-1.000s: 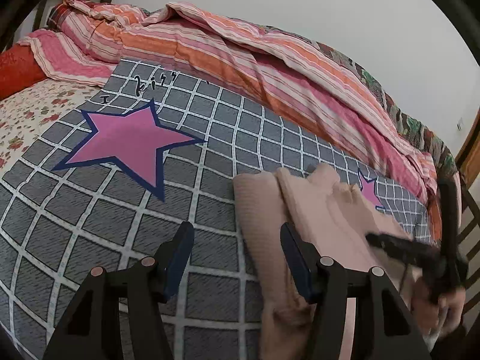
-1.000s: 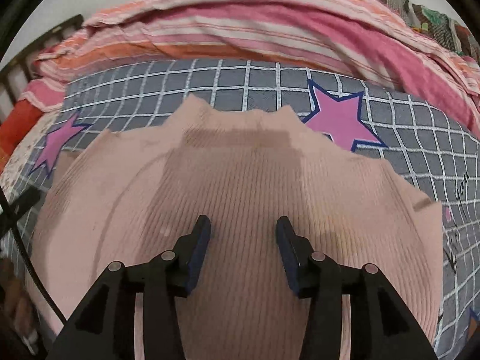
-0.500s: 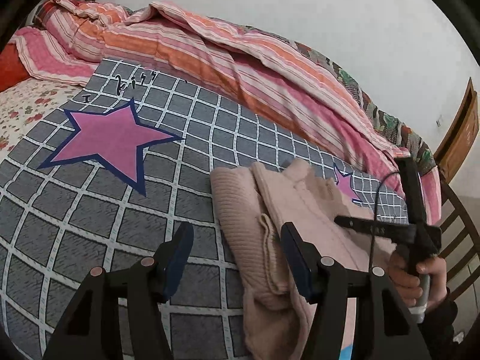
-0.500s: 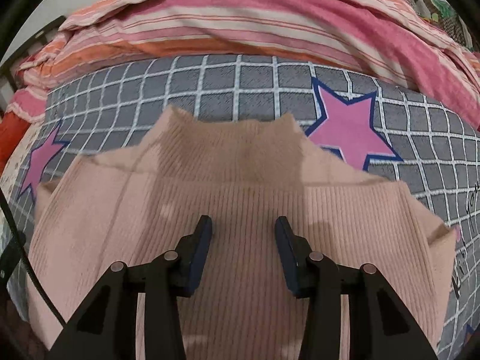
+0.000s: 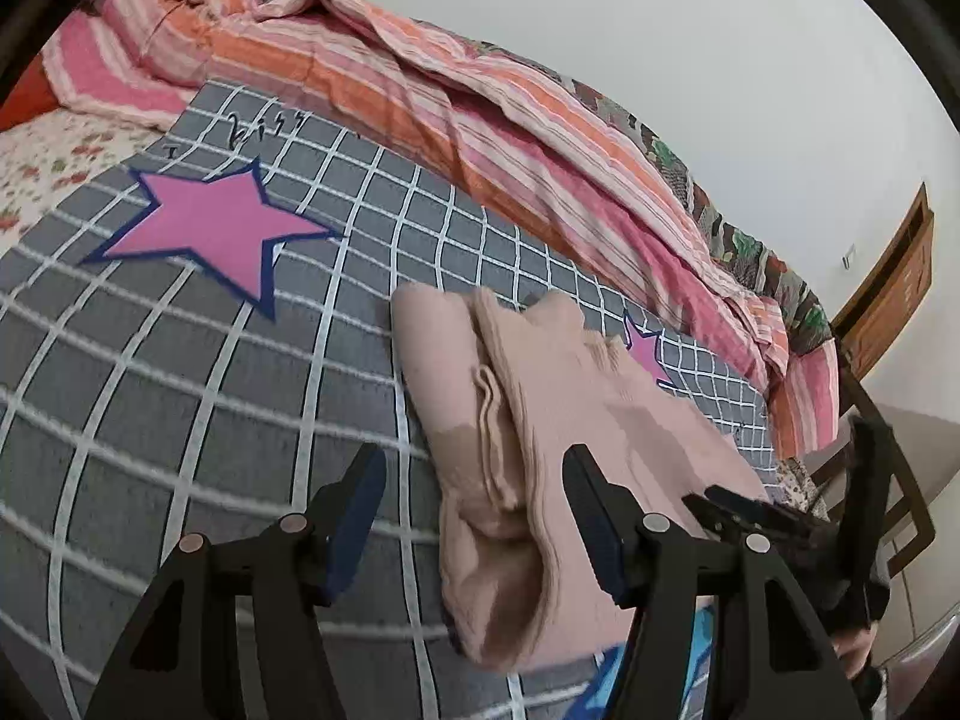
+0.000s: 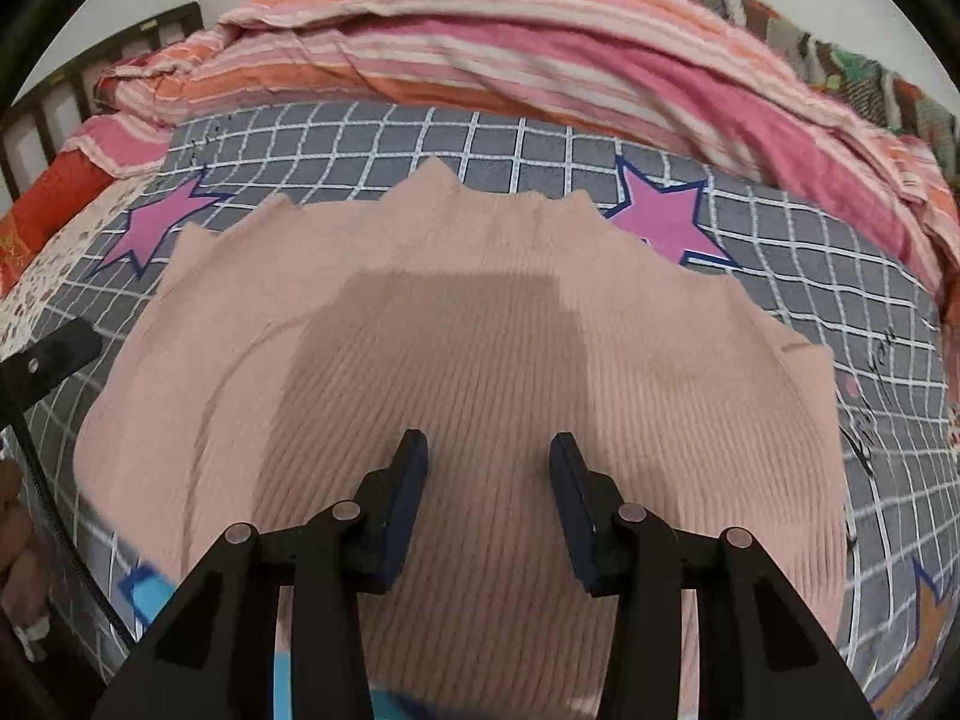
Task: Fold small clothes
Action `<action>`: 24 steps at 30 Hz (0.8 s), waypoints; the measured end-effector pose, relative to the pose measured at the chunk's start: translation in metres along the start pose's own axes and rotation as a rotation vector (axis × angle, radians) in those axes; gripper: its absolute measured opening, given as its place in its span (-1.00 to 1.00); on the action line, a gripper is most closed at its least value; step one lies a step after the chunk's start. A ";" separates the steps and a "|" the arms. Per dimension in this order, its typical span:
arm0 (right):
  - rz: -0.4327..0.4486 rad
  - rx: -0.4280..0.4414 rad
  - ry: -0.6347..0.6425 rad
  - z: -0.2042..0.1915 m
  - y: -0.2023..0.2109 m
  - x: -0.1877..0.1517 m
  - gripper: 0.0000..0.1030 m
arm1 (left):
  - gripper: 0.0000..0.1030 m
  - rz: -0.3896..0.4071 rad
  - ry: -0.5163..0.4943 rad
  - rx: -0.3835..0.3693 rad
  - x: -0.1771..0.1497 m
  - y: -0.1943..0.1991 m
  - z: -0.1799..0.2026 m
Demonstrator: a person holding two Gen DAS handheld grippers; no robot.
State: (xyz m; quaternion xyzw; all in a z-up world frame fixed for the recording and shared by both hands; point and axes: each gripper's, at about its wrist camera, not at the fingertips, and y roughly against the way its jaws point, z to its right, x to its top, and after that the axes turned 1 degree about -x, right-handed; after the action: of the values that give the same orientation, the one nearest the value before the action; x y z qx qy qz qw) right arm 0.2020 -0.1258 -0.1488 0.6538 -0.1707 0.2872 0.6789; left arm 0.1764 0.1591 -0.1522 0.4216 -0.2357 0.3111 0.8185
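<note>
A pale pink ribbed knit garment (image 5: 540, 420) lies folded on a grey checked bedspread (image 5: 180, 390) with pink stars. In the left wrist view its folded left edge sits between my left gripper's (image 5: 474, 510) open, empty fingers. My right gripper (image 6: 489, 492) is open and empty, held over the middle of the garment (image 6: 468, 330), which spreads wide across that view. The right gripper (image 5: 750, 510) also shows at the right of the left wrist view, above the garment's near right part.
A striped pink and orange quilt (image 5: 450, 90) is bunched along the far side of the bed. A floral sheet (image 5: 42, 162) and a dark headboard (image 6: 72, 96) lie to the left. A wooden door (image 5: 888, 294) stands at the right.
My left gripper has moved closer to the garment's folded left edge. My right gripper has pulled back a little, showing more of the garment. Both stay open.
</note>
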 end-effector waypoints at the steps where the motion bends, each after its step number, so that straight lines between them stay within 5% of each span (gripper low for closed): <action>1: 0.014 0.003 -0.002 -0.001 0.005 -0.005 -0.17 | 0.17 0.002 0.002 0.004 -0.003 0.002 0.001; 12: 0.103 0.077 0.052 -0.006 0.033 -0.061 -0.17 | 0.21 -0.032 0.047 -0.012 -0.052 0.015 0.008; 15: 0.167 0.198 0.052 0.008 0.046 -0.062 -0.17 | 0.24 -0.040 0.076 -0.037 -0.060 0.013 0.010; 24: 0.276 0.154 -0.035 0.064 0.052 -0.035 -0.17 | 0.31 -0.002 0.100 -0.066 -0.051 -0.012 0.027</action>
State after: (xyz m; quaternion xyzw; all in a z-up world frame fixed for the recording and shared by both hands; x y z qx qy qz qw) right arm 0.1519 -0.1958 -0.1231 0.6791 -0.2480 0.3786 0.5779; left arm 0.1463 0.1152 -0.1776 0.3788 -0.2042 0.3230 0.8429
